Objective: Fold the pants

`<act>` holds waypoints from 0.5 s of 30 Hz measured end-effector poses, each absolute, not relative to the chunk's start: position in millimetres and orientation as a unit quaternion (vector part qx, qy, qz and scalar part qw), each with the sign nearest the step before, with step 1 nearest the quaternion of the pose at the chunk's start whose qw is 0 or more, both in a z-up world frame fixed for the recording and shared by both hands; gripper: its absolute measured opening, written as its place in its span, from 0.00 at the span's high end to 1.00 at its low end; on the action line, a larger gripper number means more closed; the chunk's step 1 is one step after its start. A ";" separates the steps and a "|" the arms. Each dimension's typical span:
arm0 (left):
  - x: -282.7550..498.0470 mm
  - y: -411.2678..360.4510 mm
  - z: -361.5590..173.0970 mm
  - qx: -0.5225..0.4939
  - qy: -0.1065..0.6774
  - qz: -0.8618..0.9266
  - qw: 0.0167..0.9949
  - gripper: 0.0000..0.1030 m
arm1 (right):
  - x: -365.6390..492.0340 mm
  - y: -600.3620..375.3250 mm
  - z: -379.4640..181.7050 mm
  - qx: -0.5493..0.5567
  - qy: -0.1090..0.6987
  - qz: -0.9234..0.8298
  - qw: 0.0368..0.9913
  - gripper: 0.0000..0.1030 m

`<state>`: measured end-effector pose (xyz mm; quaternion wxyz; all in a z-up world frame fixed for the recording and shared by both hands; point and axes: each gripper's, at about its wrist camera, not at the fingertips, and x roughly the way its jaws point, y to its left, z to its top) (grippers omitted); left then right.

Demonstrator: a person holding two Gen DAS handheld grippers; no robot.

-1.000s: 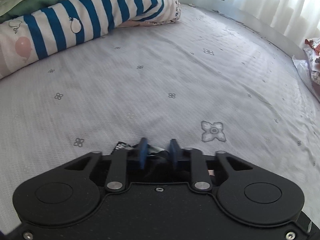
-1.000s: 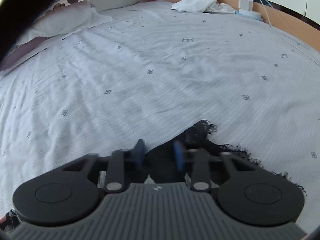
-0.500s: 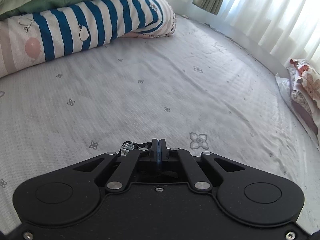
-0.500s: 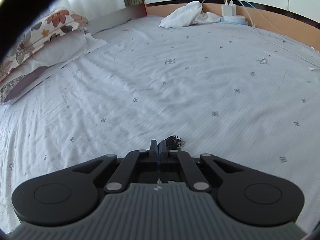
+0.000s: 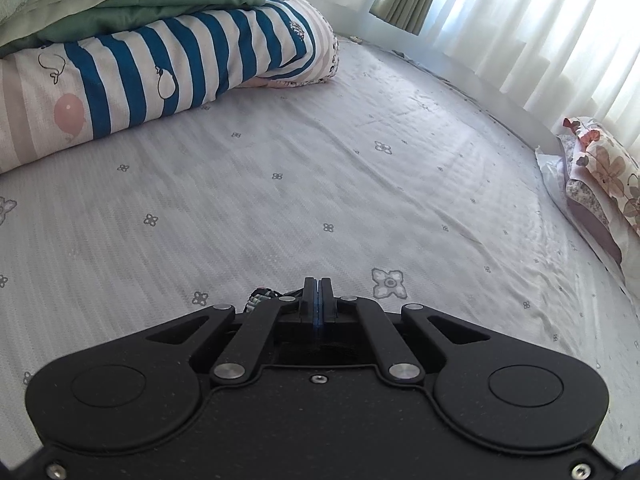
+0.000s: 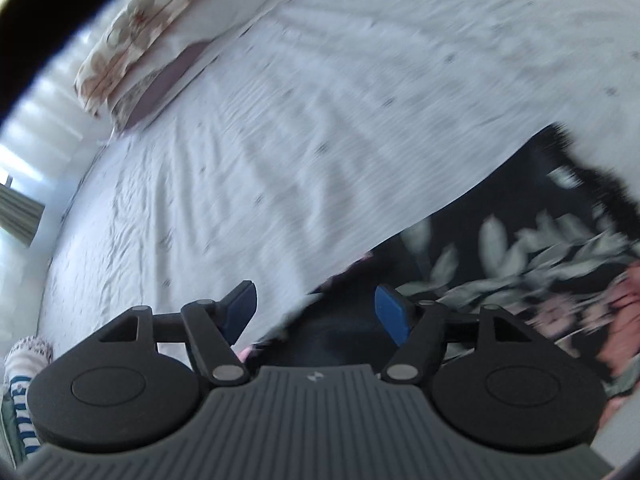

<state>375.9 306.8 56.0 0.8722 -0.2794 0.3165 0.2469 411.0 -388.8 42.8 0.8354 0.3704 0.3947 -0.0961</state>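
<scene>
The pants are black with a pale leaf and pink flower print. In the right wrist view they point(image 6: 520, 256) lie spread on the bed at the right, blurred by motion. My right gripper point(image 6: 316, 312) is open, its blue pads wide apart over the pants' near edge, holding nothing. In the left wrist view my left gripper point(image 5: 318, 300) is shut, pads pressed together, and only a small bit of the pants point(image 5: 260, 295) shows just left of the fingers; the gripped cloth itself is hidden under the gripper body.
The bed sheet point(image 5: 320, 168) is pale grey with small flower marks. A blue-striped quilt point(image 5: 160, 68) under green blankets lies at the back left. A floral pillow point(image 5: 600, 176) lies at the right edge, also seen in the right wrist view point(image 6: 132, 36). White curtains point(image 5: 520, 20) hang behind.
Both grippers shut on the pants half a second ago. Since then the right gripper has opened and swung sharply, tilting its view. The left stays shut and has risen slightly.
</scene>
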 end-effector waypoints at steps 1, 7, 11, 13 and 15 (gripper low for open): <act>375.5 308.1 53.9 -0.281 0.319 0.246 0.871 0.99 | 416.5 -379.7 39.8 0.372 0.401 -0.093 0.832 0.23; 372.9 318.5 46.6 -0.291 0.323 0.242 0.867 0.99 | 428.8 -347.6 27.4 0.353 0.423 -0.117 0.826 0.23; 373.0 319.6 41.0 -0.294 0.324 0.243 0.866 0.99 | 431.4 -349.6 23.6 0.359 0.397 -0.149 0.832 0.39; 373.6 319.2 38.2 -0.291 0.328 0.244 0.865 0.99 | 427.7 -350.3 18.4 0.364 0.386 -0.172 0.830 0.56; 373.2 320.3 37.5 -0.292 0.328 0.245 0.864 0.99 | 422.2 -351.4 15.5 0.367 0.373 -0.190 0.831 0.72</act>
